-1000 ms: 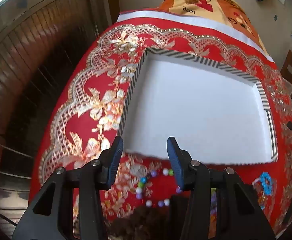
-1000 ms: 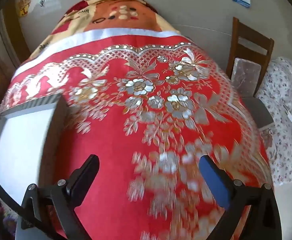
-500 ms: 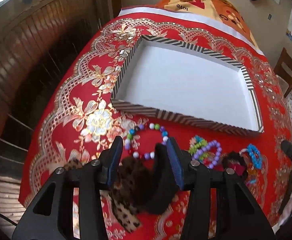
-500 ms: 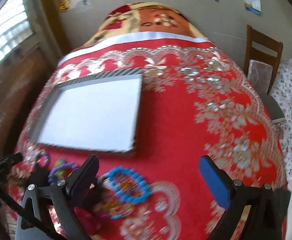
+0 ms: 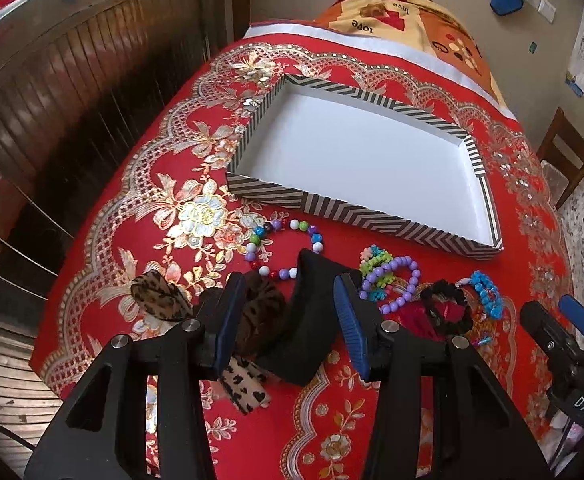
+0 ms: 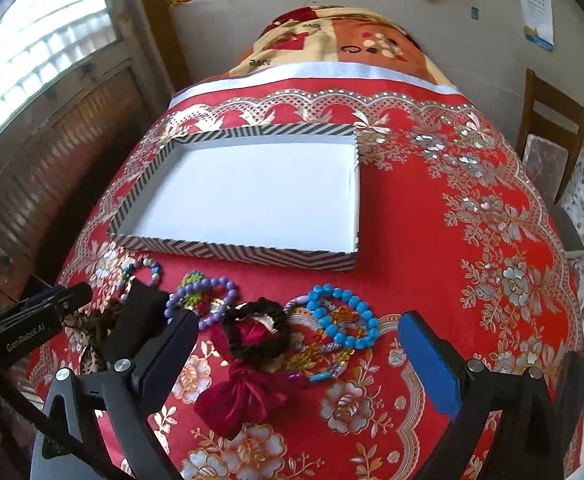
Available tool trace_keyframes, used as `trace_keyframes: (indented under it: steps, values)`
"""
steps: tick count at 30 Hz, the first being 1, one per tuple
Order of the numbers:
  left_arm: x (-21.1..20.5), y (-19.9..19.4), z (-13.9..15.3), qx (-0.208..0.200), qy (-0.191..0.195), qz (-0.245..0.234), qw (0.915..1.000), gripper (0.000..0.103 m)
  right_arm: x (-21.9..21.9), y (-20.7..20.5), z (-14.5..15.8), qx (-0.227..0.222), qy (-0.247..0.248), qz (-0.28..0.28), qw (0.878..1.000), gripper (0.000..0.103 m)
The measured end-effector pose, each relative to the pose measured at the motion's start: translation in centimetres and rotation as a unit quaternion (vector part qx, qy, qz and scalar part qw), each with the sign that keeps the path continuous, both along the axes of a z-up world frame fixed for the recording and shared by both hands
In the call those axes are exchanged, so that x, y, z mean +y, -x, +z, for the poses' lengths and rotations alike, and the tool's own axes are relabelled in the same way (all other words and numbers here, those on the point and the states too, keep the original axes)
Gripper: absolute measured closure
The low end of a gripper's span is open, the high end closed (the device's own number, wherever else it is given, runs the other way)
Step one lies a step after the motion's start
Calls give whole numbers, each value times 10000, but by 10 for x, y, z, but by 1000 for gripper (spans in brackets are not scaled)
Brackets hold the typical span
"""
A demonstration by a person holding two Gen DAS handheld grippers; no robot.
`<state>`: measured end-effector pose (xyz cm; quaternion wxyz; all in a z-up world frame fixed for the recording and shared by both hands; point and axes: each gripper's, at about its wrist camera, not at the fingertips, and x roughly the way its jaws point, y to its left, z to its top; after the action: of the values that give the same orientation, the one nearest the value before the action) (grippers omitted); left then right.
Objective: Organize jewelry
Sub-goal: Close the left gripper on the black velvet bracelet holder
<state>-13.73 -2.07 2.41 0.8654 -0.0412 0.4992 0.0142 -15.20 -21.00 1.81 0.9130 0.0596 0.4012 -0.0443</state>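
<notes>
A shallow box with a striped rim (image 5: 331, 206) (image 6: 232, 250) and a bare white floor sits on the red cloth. In front of it lie a multicolour bead bracelet (image 5: 284, 248), a purple bead bracelet (image 5: 391, 284) (image 6: 200, 300), a black scrunchie (image 5: 445, 308) (image 6: 258, 332), a blue bead bracelet (image 5: 487, 296) (image 6: 343, 320), a dark red velvet bow (image 6: 240, 396) and leopard-print hair ties (image 5: 160, 298). My left gripper (image 5: 288, 320) hovers open over a black wedge-shaped piece (image 5: 311, 332) and a brown scrunchie (image 5: 260, 316). My right gripper (image 6: 295, 356) is wide open above the black scrunchie and blue bracelet.
The table wears a red floral cloth (image 6: 471, 240) with a blanket (image 6: 351, 48) at its far end. A wooden chair (image 6: 551, 140) stands on the right and wooden panelling (image 5: 72, 100) on the left. The right gripper (image 5: 551, 312) shows at the left view's right edge.
Both grippers have drawn back from over the box toward the near table edge, bringing the row of jewelry into view. Their jaws stand as wide as before.
</notes>
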Motion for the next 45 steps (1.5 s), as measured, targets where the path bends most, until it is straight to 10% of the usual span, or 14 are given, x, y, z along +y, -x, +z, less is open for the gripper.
trace_keyframes:
  steps: [45]
  values:
    - [-9,20,8,-42,3,-7,10000,58,4,19,8,-64,177,37,9998,3]
